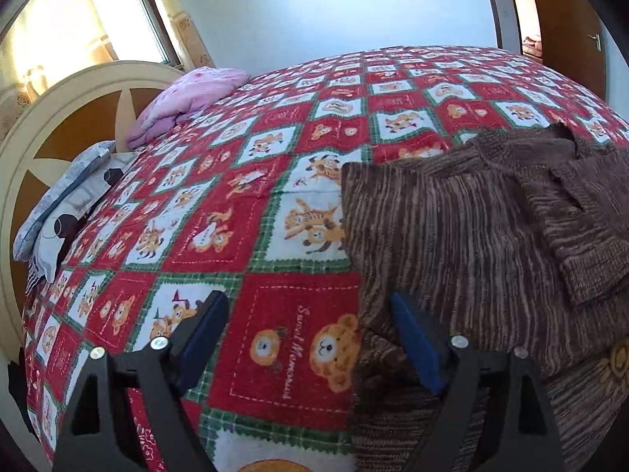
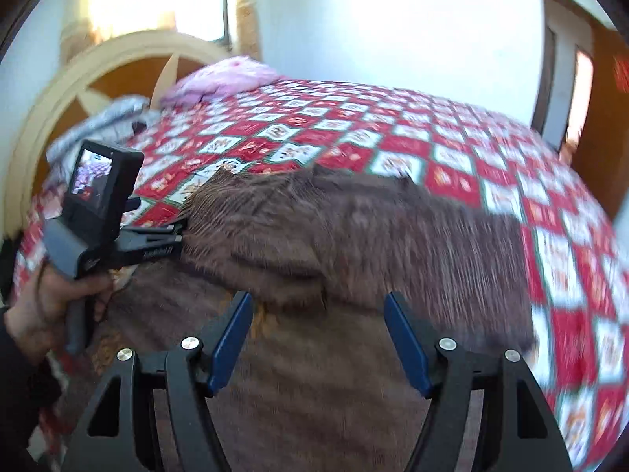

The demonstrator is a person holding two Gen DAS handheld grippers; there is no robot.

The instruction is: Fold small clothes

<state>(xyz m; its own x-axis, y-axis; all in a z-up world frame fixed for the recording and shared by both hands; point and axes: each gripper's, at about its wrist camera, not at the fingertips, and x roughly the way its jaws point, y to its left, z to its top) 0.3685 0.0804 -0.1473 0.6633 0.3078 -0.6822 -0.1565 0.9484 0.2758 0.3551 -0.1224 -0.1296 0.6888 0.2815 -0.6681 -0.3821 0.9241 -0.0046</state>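
A brown striped knit sweater [image 1: 464, 232] lies on the bed, its sleeves folded over the body. My left gripper [image 1: 306, 314] is open and empty, its right finger [image 1: 412, 338] over the sweater's left edge. In the right wrist view the sweater [image 2: 354, 236] is blurred by motion. My right gripper [image 2: 318, 314] is open and empty just above the sweater's near part. The left gripper [image 2: 177, 236] shows there too, held by a hand at the sweater's left edge.
The bed has a red, white and green bear-print quilt [image 1: 243, 204]. A pink folded blanket [image 1: 188, 98] and grey pillows [image 1: 67, 196] lie by the headboard [image 1: 59, 118]. A brown door [image 1: 566, 31] stands at the back right.
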